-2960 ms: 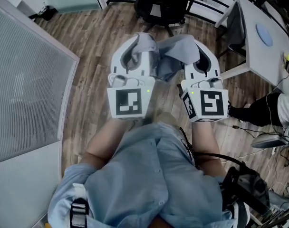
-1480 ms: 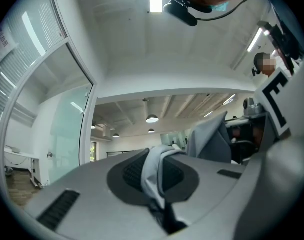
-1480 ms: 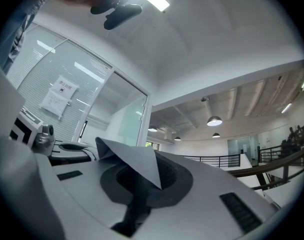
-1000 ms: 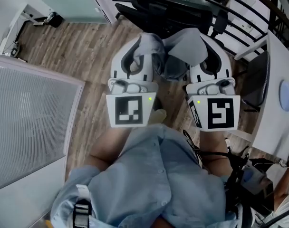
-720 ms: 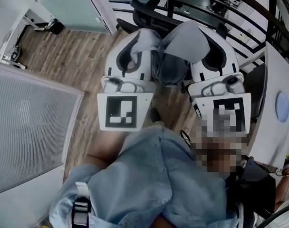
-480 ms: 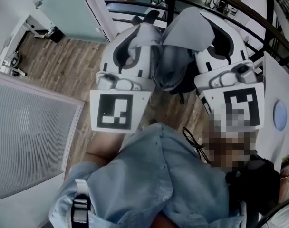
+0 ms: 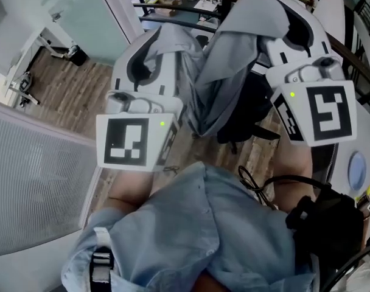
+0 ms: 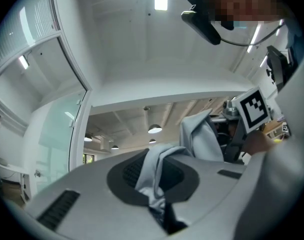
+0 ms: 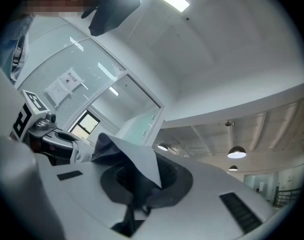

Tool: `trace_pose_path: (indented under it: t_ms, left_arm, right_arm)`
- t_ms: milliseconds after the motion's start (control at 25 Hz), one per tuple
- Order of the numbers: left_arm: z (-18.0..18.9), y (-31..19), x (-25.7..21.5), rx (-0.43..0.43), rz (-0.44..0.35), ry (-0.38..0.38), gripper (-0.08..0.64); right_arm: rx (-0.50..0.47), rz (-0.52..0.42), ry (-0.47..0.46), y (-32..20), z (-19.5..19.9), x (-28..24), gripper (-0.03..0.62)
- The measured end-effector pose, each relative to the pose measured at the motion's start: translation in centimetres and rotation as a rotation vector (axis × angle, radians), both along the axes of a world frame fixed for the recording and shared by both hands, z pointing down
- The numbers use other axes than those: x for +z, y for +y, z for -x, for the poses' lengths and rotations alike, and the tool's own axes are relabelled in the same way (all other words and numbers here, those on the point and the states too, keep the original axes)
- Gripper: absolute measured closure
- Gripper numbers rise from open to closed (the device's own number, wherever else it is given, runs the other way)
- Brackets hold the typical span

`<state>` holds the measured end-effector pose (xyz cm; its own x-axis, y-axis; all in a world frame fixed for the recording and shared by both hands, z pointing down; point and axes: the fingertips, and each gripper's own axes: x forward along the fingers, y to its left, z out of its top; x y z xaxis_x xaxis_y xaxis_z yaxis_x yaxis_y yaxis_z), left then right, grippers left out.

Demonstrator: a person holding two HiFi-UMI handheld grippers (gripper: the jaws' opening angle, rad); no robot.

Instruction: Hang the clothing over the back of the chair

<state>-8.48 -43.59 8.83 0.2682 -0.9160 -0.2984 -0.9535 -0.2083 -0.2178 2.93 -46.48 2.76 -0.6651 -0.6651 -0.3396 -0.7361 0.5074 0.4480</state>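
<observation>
— Holding the grey clothing up in front of me with both tongs, I see it hang high above the wood floor
— How do the left tongs stand?
— My left tongs are pressed together on one edge of the clothing. In the left gripper view the clothing comes up out of the closed left tongs and folds over to the side
— And the right ones?
— My right tongs pinch another edge, a little higher in the head view. In the right gripper view a pointed fold of the clothing stands up from the closed right tongs
— Where is the chair?
— A dark chair is behind the hanging clothing and mostly hidden by it. I cannot tell if they touch. The clothing is not yet over the chair back
— Anything else near?
— My blue shirt fills the bottom of the head view, and a white bench with a blue round disc is at the right edge
</observation>
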Motion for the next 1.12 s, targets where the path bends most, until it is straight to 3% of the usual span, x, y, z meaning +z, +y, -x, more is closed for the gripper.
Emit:
trace_pose_path:
  t_ms: [160,440,600,720,920,1120]
  left_arm:
    - [-0.2,-0.6,-1.1,-0.058,-0.016,-0.001,0.543]
    - [1.2,-2.7,1.3,-0.155,-0.003,0.027,0.543]
    - [0.5,-2.8,4.8,-0.184,0.021,0.040,0.543]
    - [0.6,-2.4,7.5,-0.228,0.081,0.025,0.543]
    - [4.3,-1.1,7.1,-0.288,0.245,0.031,0.543]
    - [4.0,2.6,11.3,-0.291,0.345,0.079,0.543]
  right_arm:
    - [0.014,-0.005,-0.008,-3.1,-2.0,-0.7,0.577]
    - [0.109,0.030,-0.034,-10.6,-6.2,2.3,0.577]
    - [0.101,0.079,-0.035,-12.9,-8.6,7.1,0.577]
    - [0.055,0.194,0.035,-14.3,-7.8,12.6,0.577]
    - [-0.027,0.452,0.246,-15.6,-2.9,16.3,0.577]
    - [-0.186,0.622,0.297,-12.4,-3.1,20.9,0.574]
